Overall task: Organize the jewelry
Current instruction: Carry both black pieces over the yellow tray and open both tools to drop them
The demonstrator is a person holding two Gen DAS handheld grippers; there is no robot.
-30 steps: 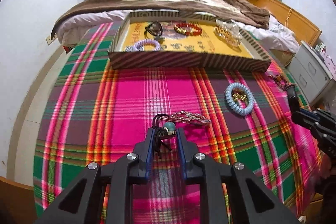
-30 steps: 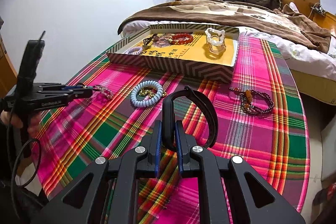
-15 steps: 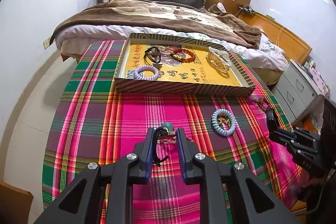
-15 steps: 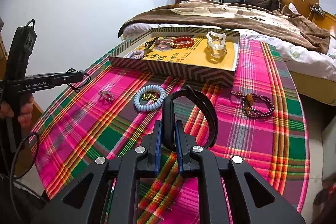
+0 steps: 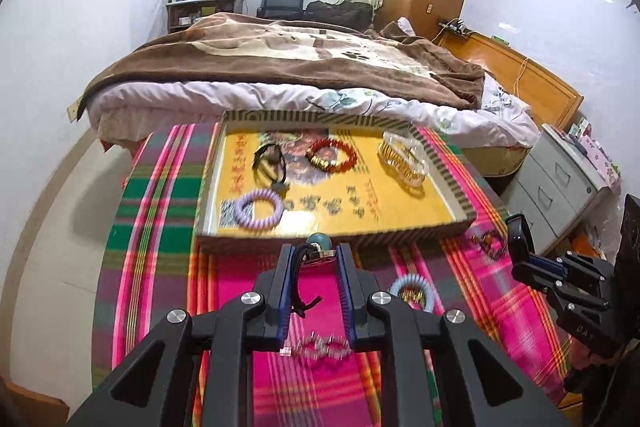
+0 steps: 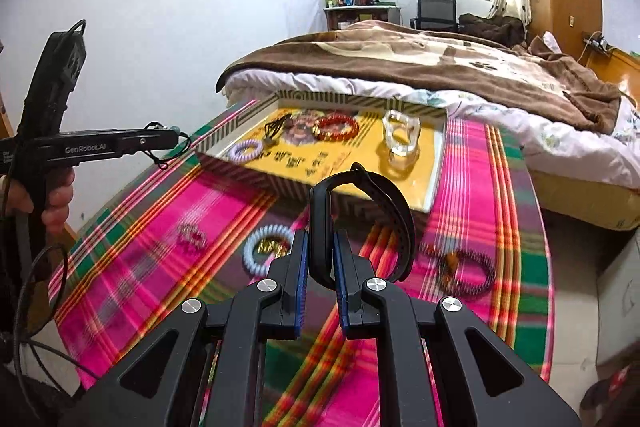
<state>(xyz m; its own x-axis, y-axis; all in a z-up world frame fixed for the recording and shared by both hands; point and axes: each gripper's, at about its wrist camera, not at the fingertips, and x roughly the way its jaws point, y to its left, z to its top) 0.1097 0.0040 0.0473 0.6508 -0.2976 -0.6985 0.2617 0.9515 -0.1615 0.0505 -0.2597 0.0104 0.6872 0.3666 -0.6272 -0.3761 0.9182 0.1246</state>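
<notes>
My left gripper [image 5: 314, 251] is shut on a black cord necklace with a teal bead [image 5: 318, 242], held in the air just before the striped tray [image 5: 440, 227]. From the right wrist view, the left gripper [image 6: 174, 138] hangs left of the tray [image 6: 437, 163] with the cord dangling. My right gripper [image 6: 322, 247] is shut on a black looped strap [image 6: 384, 211], lifted above the plaid cloth; it shows in the left view [image 5: 520, 239] too. The tray holds a purple coil bracelet [image 5: 258, 211], a red bead bracelet [image 5: 331, 155], a clear hair claw [image 5: 404, 157] and a black cord piece [image 5: 270, 163].
On the plaid cloth [image 6: 500, 187] lie a light blue coil bracelet [image 6: 266, 251], a dark bead bracelet [image 6: 460, 267] and a small silver piece [image 6: 192, 237]. A bed with a brown blanket [image 5: 280, 59] stands behind the table. A grey drawer cabinet [image 5: 560, 183] is at the right.
Both grippers have risen and come closer to the tray. The necklace has come up off the cloth, leaving the silver piece behind. The black strap stays in the right gripper.
</notes>
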